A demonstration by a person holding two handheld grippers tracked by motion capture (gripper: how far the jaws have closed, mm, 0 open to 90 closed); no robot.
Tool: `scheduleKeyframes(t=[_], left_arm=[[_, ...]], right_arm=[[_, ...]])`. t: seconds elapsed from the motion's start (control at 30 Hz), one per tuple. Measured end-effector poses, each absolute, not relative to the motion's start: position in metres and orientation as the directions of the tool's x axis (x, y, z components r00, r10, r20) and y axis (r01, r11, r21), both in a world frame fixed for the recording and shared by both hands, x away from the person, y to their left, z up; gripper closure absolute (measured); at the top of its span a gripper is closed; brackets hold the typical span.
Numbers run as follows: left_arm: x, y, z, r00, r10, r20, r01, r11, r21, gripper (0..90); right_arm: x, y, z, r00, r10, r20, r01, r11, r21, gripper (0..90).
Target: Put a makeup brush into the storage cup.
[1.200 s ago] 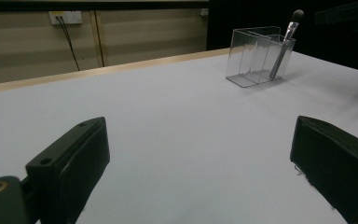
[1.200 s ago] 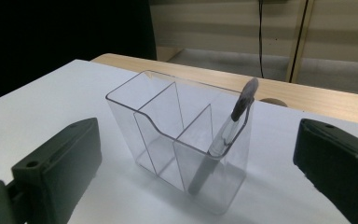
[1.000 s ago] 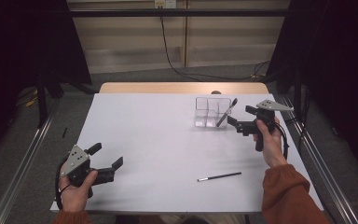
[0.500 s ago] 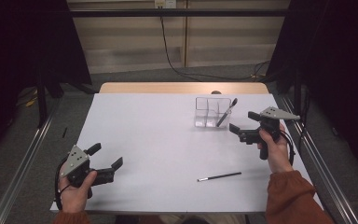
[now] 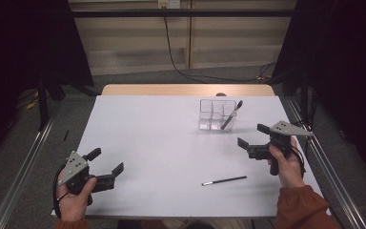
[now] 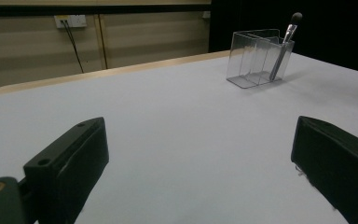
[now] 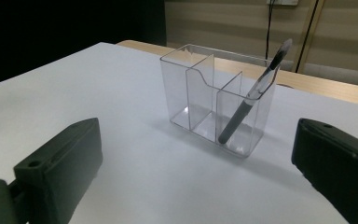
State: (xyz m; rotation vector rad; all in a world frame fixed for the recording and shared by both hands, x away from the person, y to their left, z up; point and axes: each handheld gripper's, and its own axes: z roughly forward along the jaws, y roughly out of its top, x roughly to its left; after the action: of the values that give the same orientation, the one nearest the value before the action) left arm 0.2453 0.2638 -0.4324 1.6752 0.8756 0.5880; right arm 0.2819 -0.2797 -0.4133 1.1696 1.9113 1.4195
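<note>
Jaws are held apart, empty, on both the left gripper (image 5: 106,165) and right gripper (image 5: 250,137). One dark-handled brush (image 5: 231,114) is leaned in the clear plastic divided holder (image 5: 209,116); another thin dark brush (image 5: 224,180) is laid flat on the white table (image 5: 162,143).

In the high view, the thin brush (image 5: 224,180) at lower centre is too small to tell bristle end from handle. At the bottom edge, both forearms are cut off. In the left gripper view, the clear organiser (image 6: 259,58) at upper right is soft-focused. In the right gripper view, the standing brush (image 7: 253,93) has a blurred tip, and both jaws run off the bottom corners.
</note>
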Motion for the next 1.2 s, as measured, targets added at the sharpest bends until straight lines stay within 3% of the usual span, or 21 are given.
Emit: scheduleKeyframes(t=[0.87,1.2], left_arm=[[0.241,0.267,-0.433,0.600,0.798,-0.058,0.249,-0.118,0.961,3.9],[0.241,0.265,-0.433,0.603,0.796,-0.051,0.244,-0.123,0.962,3.9]], right_arm=[[0.229,-0.291,-0.429,-0.491,0.863,0.123,0.341,0.061,0.938,2.3],[0.227,-0.293,-0.430,-0.490,0.864,0.120,0.330,0.057,0.942,2.1]])
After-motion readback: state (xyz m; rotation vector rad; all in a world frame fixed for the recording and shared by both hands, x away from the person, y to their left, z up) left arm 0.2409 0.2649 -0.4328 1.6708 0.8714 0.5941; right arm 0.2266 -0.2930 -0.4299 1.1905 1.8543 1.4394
